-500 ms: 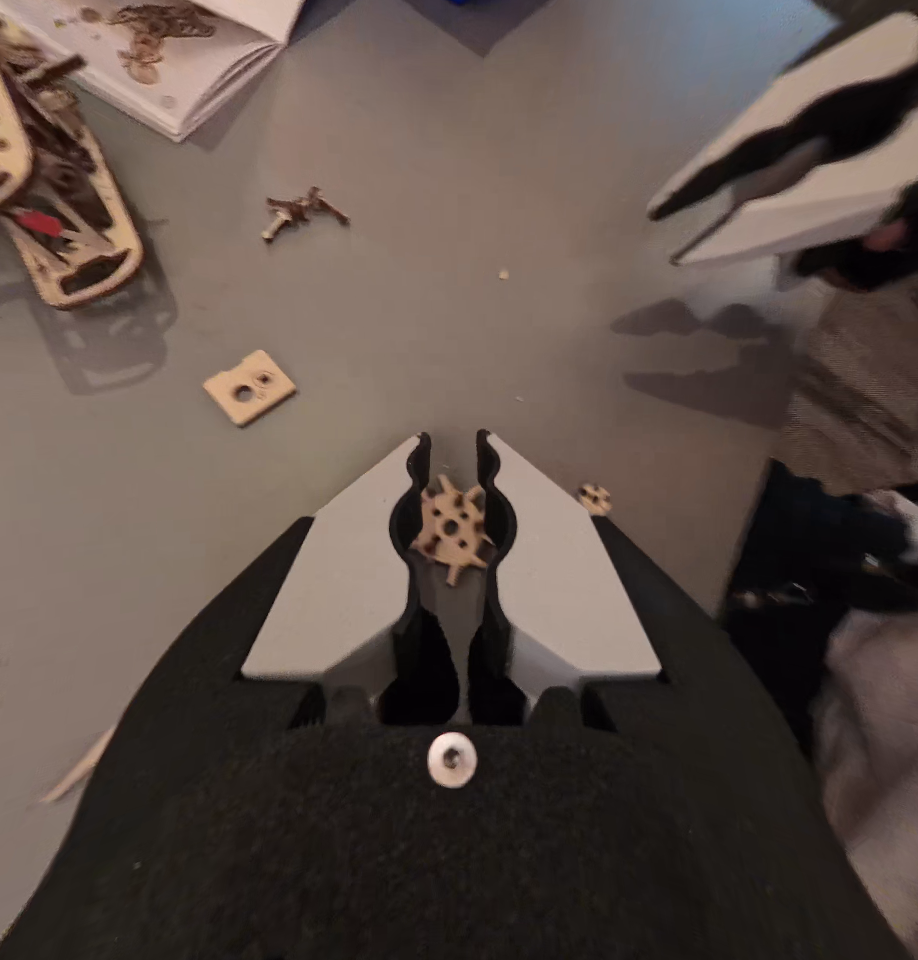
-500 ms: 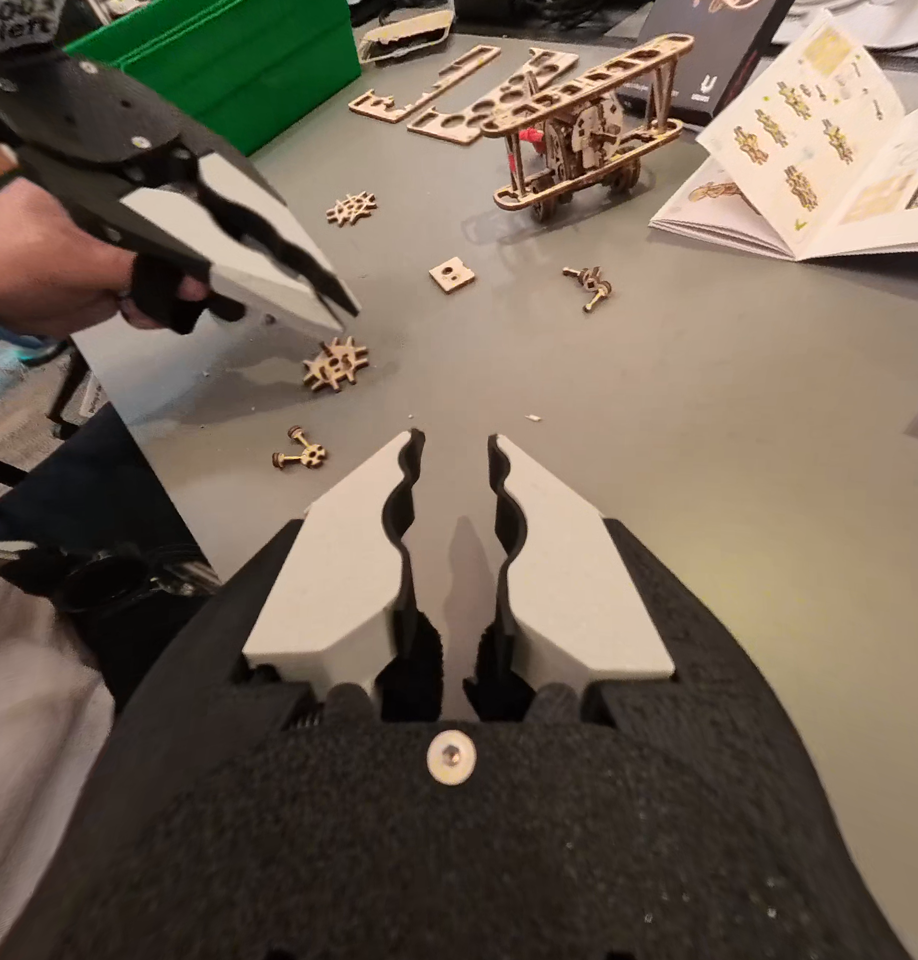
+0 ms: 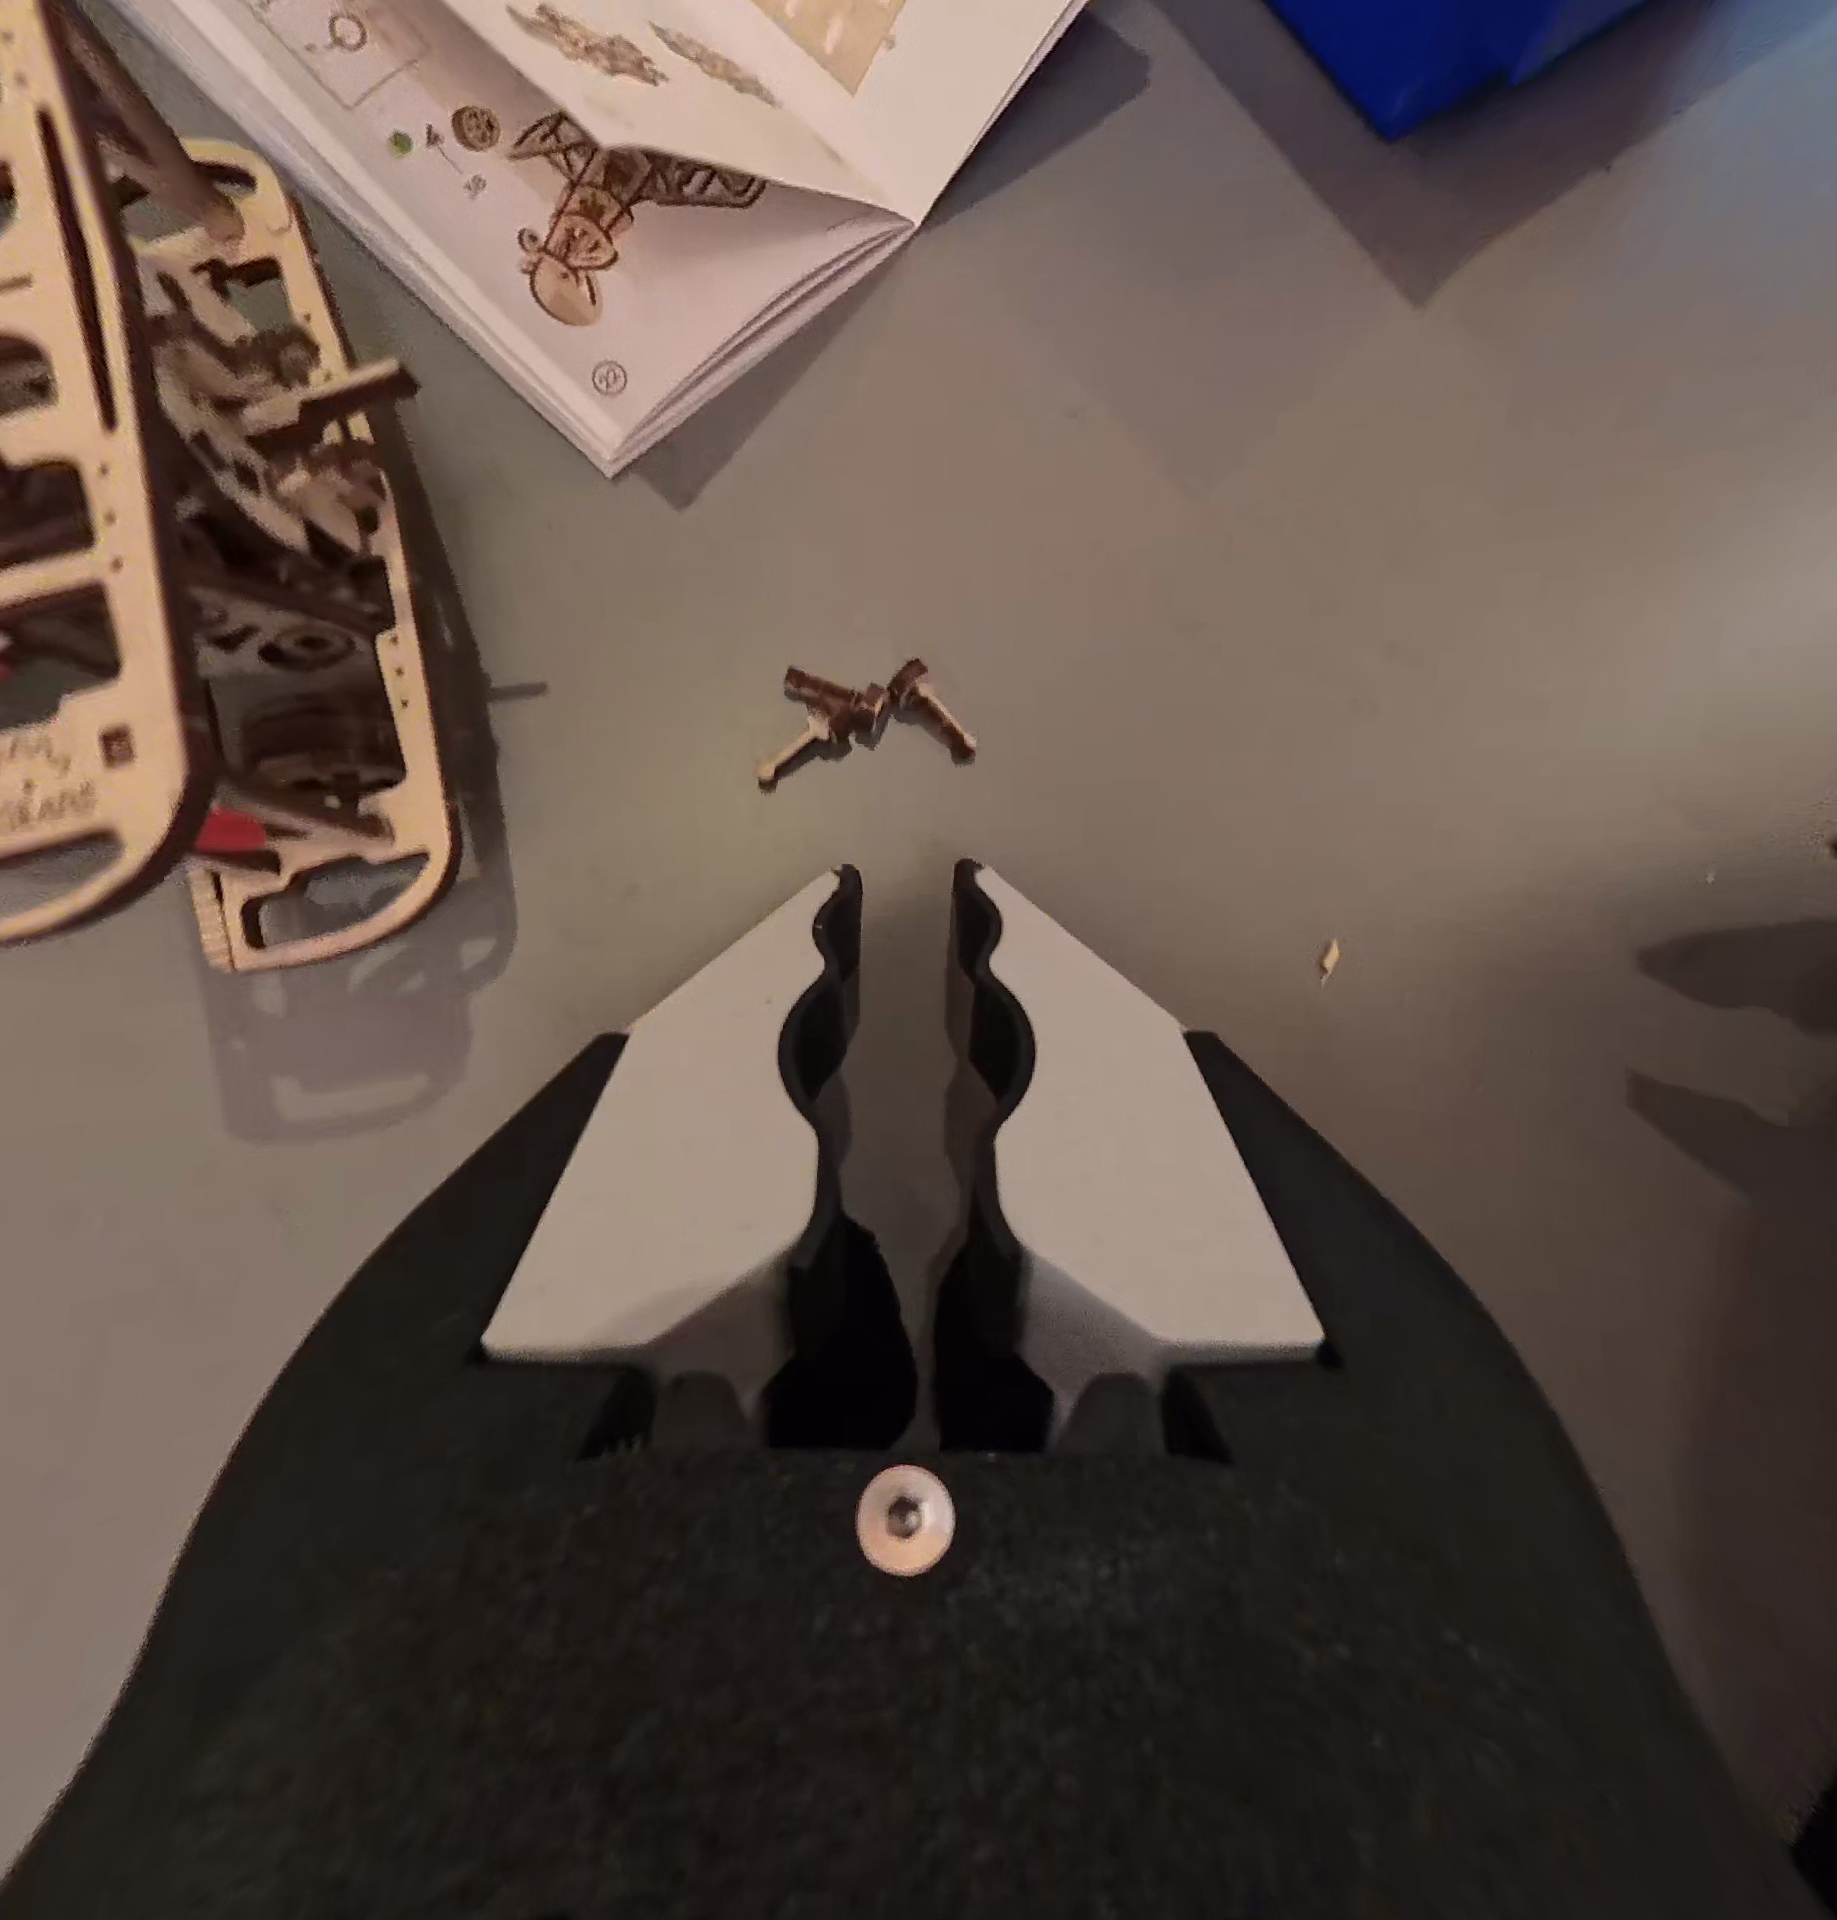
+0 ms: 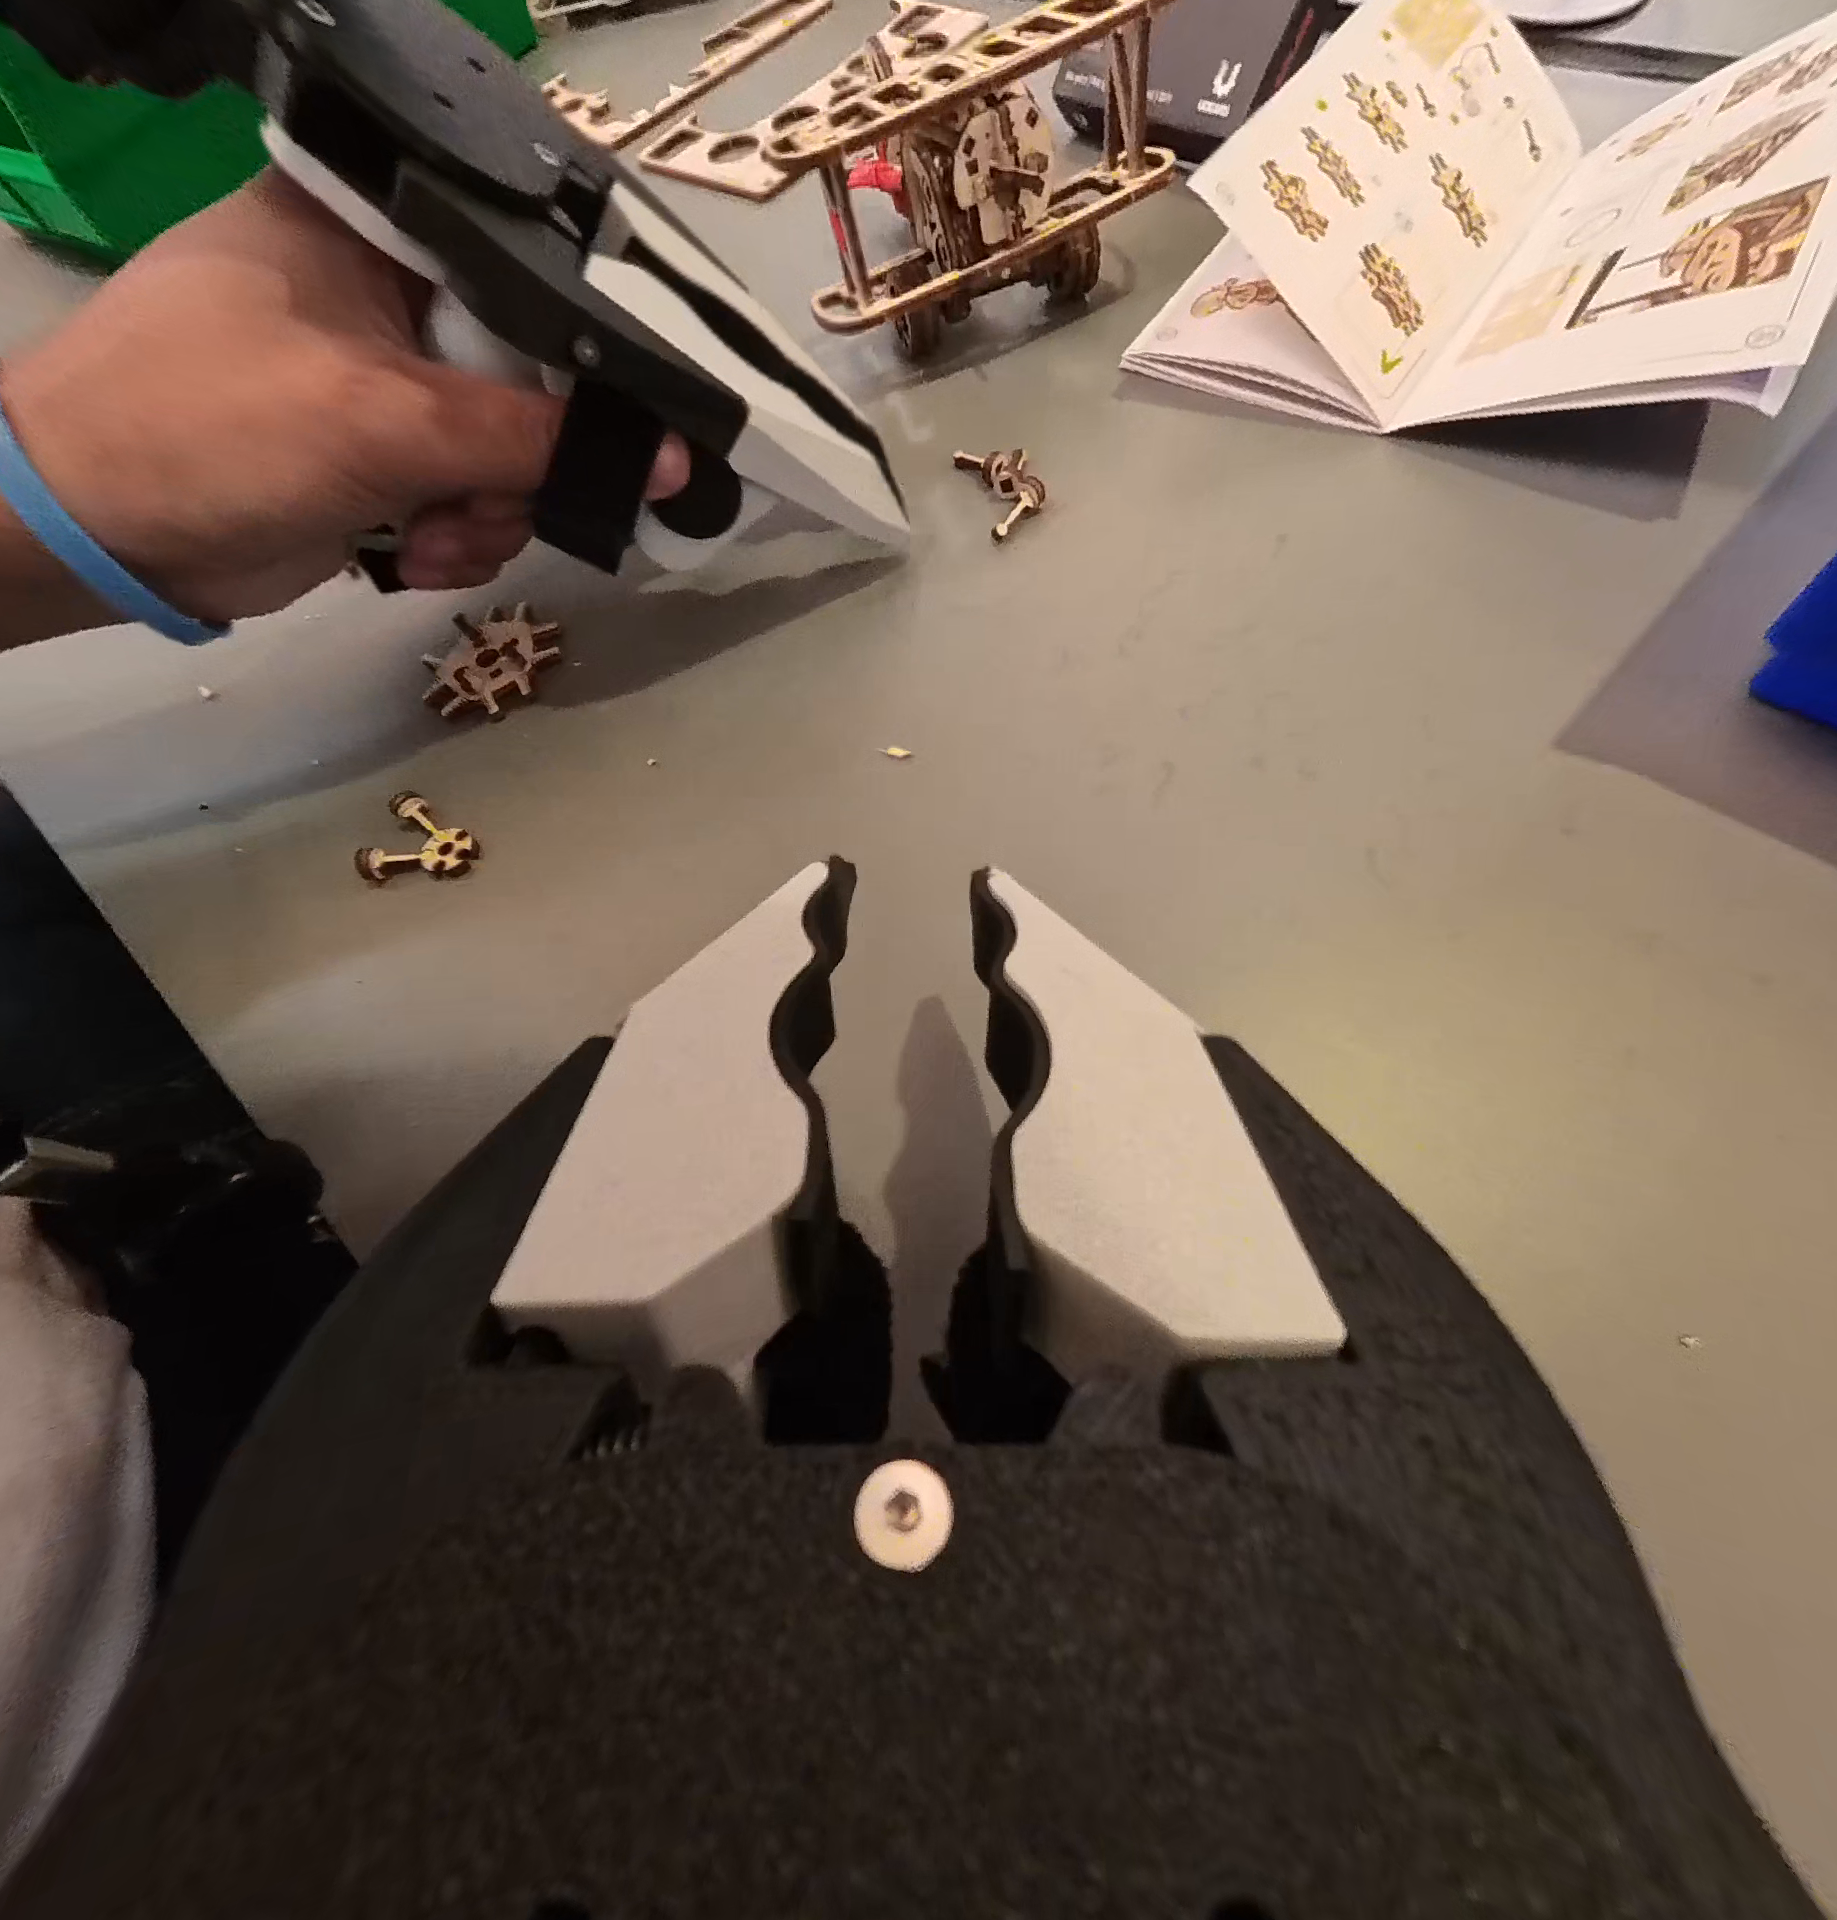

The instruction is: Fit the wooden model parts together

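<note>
Counts: 2 grippers – left gripper at 6 o'clock in its own view, 10 o'clock in the right wrist view; right gripper at 6. 1 wooden biplane, 12 o'clock. 1 open booklet, 2 o'clock. 2 flat wooden frame sheets, 11 o'clock. Loose wooden bits: 3 – spiked gear at 9, peg cluster at 12, small axle piece at 8. 1 green bin, 10 o'clock. 1 blue bin, 3 o'clock.

Plain grey tabletop; pale tan wooden biplane model with dark brown edges and red inside; grey-fingered black left claw; white booklet with tan diagrams; blue bin.
</note>
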### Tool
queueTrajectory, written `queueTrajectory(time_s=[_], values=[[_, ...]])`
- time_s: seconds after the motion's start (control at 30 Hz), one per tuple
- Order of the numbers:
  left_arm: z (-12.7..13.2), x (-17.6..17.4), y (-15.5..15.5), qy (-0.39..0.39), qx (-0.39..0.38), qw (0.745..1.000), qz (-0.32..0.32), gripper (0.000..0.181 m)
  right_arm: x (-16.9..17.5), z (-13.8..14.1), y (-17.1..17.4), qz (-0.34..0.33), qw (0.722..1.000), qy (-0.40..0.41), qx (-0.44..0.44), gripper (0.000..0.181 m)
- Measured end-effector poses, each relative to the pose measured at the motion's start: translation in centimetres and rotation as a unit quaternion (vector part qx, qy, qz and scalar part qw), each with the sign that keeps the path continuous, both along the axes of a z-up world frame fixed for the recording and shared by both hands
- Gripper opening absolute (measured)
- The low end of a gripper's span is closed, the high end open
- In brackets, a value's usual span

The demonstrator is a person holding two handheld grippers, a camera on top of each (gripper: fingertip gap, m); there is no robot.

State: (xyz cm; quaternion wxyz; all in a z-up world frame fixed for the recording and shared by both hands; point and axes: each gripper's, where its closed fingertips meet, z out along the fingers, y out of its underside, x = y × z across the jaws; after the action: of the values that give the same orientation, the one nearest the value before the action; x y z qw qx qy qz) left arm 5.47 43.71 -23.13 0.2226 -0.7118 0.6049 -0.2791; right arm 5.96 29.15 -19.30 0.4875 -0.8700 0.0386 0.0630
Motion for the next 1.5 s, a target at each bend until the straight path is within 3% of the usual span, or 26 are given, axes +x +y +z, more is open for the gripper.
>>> queueTrajectory(time_s=[0.3, 0.4, 0.43, 0.63, 0.8, 0.97, 1.17, 1.5], values=[[-0.1, 2.5, -0.1, -0.007, 0.008, 1.0, -0.005, 0.016, 0.5, -0.1, -0.2, -0.007, 0.999, 0.033, 0.006, 0.022], [-0.2, 3.0, 0.1, -0.002, 0.027, 1.0, -0.011, 0.007, 0.7, -0.4, -0.3, -0.009, 0.999, 0.031, 0.001, 0.022], [-0.2, 3.1, 0.2, 0.002, 0.041, 0.999, -0.017, 0.0, 0.8, -0.4, -0.3, -0.01, 0.999, 0.03, 0.001, 0.022], [-0.1, 3.3, -0.9, 0.005, 0.071, 0.995, -0.072, 0.0, 1.0, -0.4, -0.3, -0.014, 0.999, 0.042, 0.005, 0.021], [0.6, 1.6, -1.3, 0.012, 0.112, 0.988, -0.105, 0.0, 0.5, -0.5, 0.0, -0.005, 0.999, 0.042, 0.001, 0.021], [3.0, -1.5, 2.5, 0.002, 0.171, 0.98, -0.106, 0.0, 0.0, -0.5, 0.1, 0.002, 1.0, 0.015, -0.01, 0.019], [5.9, -4.3, 4.5, -0.032, 0.106, 0.988, -0.112, 0.01, -0.6, 0.0, 0.3, 0.006, 1.0, 0.001, -0.009, 0.018], [6.3, -7.8, 3.8, -0.064, 0.111, 0.985, -0.118, 0.017, -2.1, -0.7, 1.1, 0.027, 0.999, -0.023, -0.027, 0.015]])
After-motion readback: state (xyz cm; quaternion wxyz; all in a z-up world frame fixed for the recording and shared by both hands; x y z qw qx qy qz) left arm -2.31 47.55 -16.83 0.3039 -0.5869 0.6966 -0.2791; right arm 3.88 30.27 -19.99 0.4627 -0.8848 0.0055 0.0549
